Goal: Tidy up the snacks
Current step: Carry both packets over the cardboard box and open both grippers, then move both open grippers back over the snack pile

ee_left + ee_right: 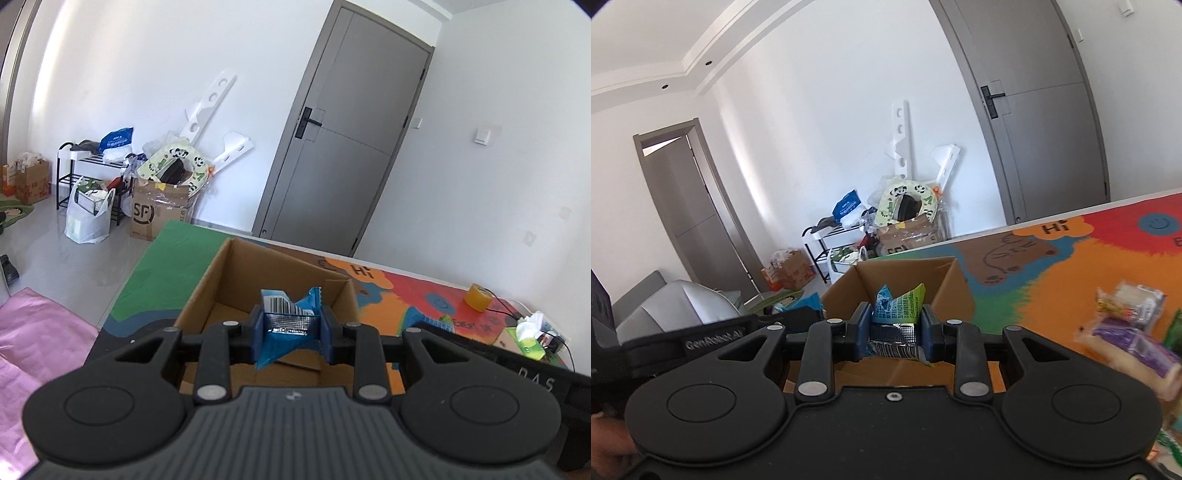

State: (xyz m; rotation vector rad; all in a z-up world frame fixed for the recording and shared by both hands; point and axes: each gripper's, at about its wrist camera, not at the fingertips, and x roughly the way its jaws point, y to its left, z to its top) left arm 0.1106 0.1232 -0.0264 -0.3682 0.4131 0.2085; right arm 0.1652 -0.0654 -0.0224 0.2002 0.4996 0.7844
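Note:
My left gripper (291, 326) is shut on a blue snack packet (288, 317) with a barcode and holds it over the open cardboard box (207, 291) on the colourful table mat. My right gripper (894, 332) is shut on a green and blue snack packet (899, 306) and holds it over the same box (953, 291) from the other side. The left gripper's body (713, 339) shows at the left of the right wrist view. The right gripper's body (517, 358) shows at the right of the left wrist view.
More snack packets (1130, 332) lie blurred on the mat to the right. A yellow tape roll (478, 297) and a tissue pack (532, 332) sit at the mat's far right. Beyond the table edge are a floor, an SF carton (159, 210) and a grey door (343, 147).

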